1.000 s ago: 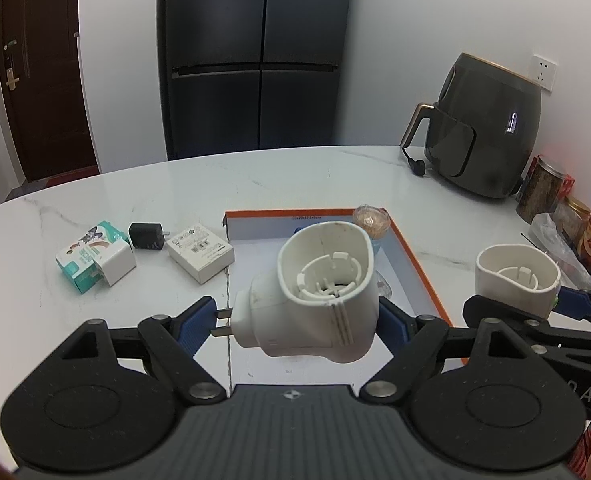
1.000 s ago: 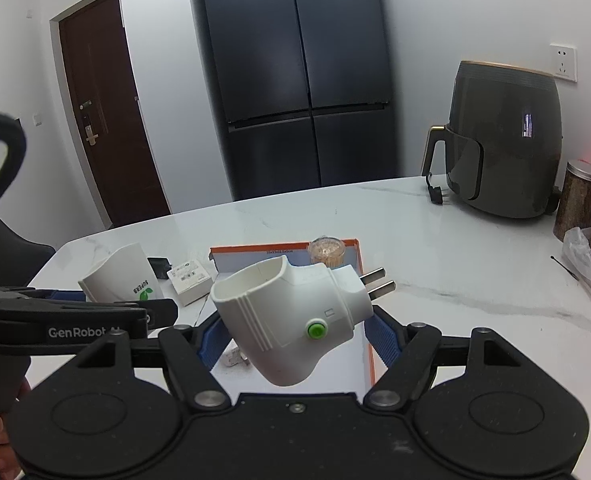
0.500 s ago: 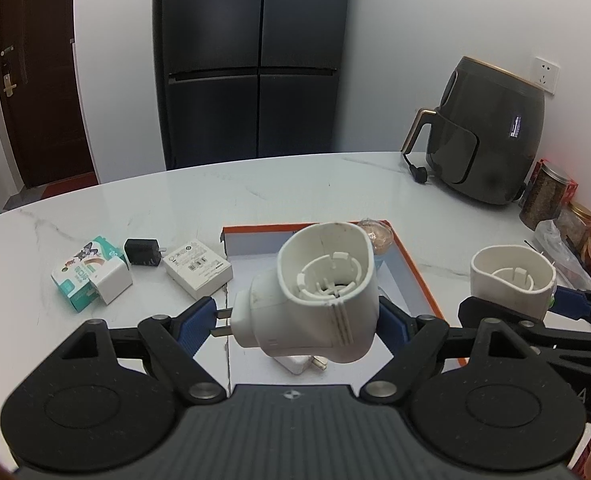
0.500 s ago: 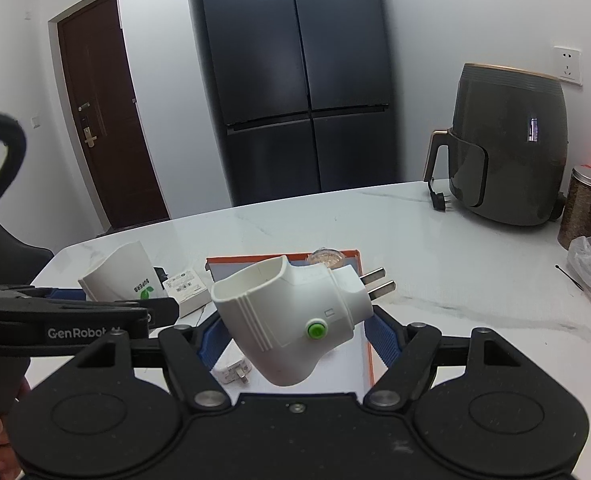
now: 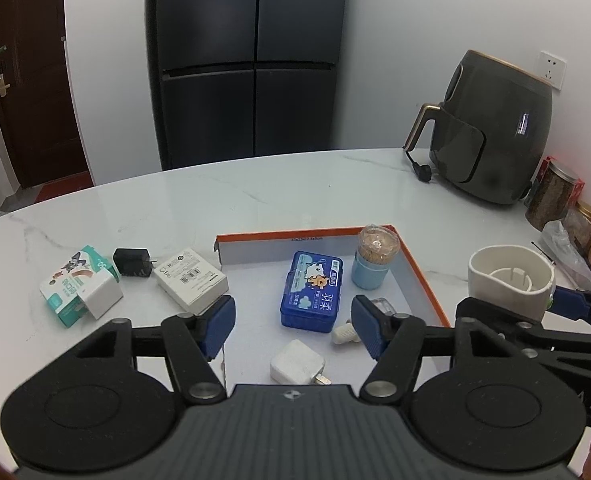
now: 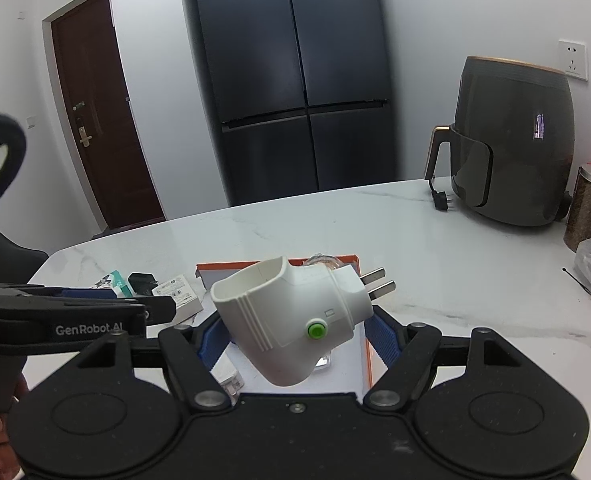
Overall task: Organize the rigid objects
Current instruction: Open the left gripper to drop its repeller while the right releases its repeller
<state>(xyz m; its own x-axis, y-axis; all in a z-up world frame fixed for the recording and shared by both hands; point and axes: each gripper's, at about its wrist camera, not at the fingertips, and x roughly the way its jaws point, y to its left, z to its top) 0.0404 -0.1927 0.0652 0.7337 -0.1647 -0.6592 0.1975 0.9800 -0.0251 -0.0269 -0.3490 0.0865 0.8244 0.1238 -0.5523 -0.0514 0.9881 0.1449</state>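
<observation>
The left gripper (image 5: 293, 326) hangs over the near part of an orange-edged tray (image 5: 423, 280) on a white marble table (image 5: 255, 196); its blue-padded jaws are closing with nothing between them, and the pads touch no object. Inside the tray lie a blue tissue box (image 5: 311, 291), a toothpick jar with a light-blue base (image 5: 373, 258) at the far right corner, a small white charger (image 5: 297, 367) near the front edge, and a small white ribbed cap (image 5: 345, 334) just beside the right pad. Left of the tray, on the bare table, rest a white flat box (image 5: 191, 282), a black charger (image 5: 132, 263) and a teal-and-white carton (image 5: 80, 285), close together. The right gripper (image 6: 295, 338) pinches a white plug adapter (image 6: 291, 316) between its blue pads, held clear of the table above the tray's right side; the adapter's two metal prongs (image 6: 377, 282) point up and to the right, and a green button (image 6: 315, 331) faces the camera. In the left wrist view the same adapter shows at the right edge, socket opening upward. A dark air fryer (image 5: 495, 132) stands at the far right of the table, and a dark refrigerator (image 5: 247, 60) stands behind it against the wall.
</observation>
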